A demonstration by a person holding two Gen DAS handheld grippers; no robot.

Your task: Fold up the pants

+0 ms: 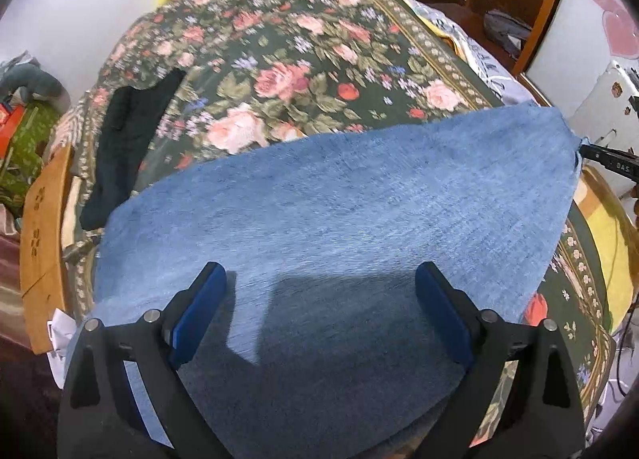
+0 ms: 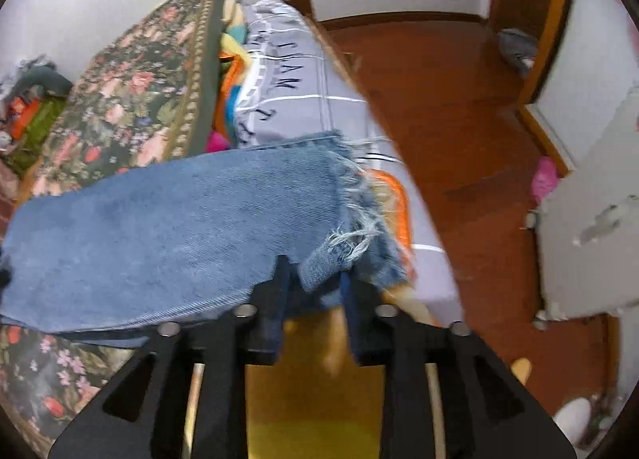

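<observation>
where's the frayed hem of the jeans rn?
Right wrist view, centre-right: the frayed hem hangs off the bed's edge over the grey sheet, its corner between the right gripper fingers.

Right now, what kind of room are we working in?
Most likely a home bedroom. The jeans lie on a bed with a floral cover, more bedding is piled at its edge, and a wooden floor runs to a door frame.

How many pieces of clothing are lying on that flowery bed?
2: blue jeans spread across the near end, and a dark garment by the left edge. Others may be hidden.
</observation>
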